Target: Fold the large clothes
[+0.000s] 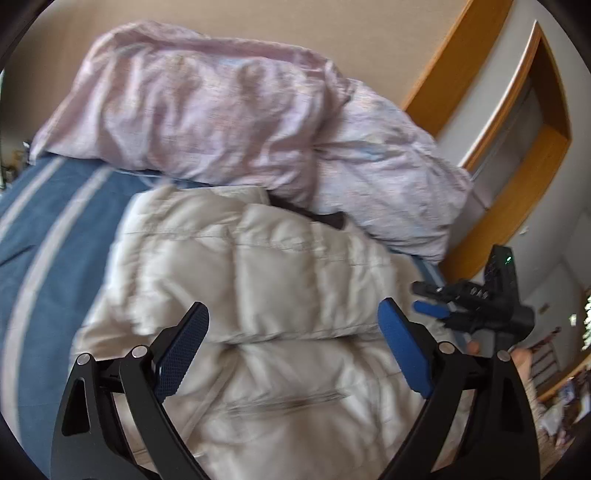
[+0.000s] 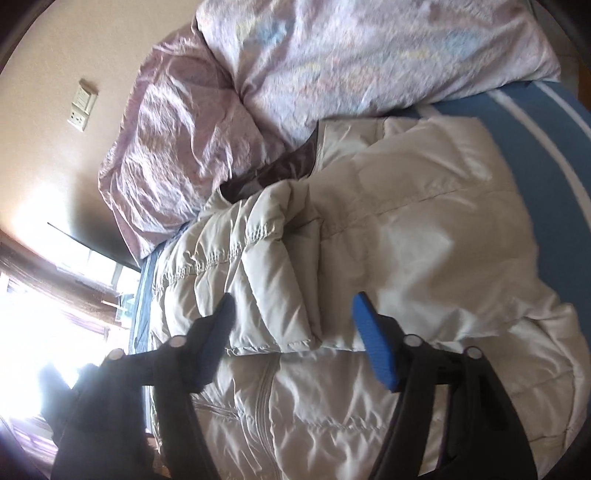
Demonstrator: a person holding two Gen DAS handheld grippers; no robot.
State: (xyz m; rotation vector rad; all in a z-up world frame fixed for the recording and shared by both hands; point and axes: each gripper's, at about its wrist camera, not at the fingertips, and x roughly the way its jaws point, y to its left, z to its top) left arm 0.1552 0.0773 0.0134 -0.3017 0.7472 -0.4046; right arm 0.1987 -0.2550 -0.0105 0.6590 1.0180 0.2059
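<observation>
A cream puffer jacket (image 1: 258,288) lies on the blue striped bed cover (image 1: 48,229), with a dark lining showing at its collar (image 1: 328,218). My left gripper (image 1: 293,317) is open above the jacket and holds nothing. The right gripper (image 1: 432,301) shows at the right of the left wrist view, beside the jacket's edge. In the right wrist view the jacket (image 2: 399,236) has a sleeve (image 2: 258,273) folded across its front. My right gripper (image 2: 293,306) is open over that sleeve's cuff, empty.
A crumpled pink duvet (image 1: 207,110) is heaped at the bed's head, against a beige wall (image 1: 258,18). A wooden door frame (image 1: 517,147) stands at the right. A bright window (image 2: 44,295) and a wall socket (image 2: 81,107) show in the right wrist view.
</observation>
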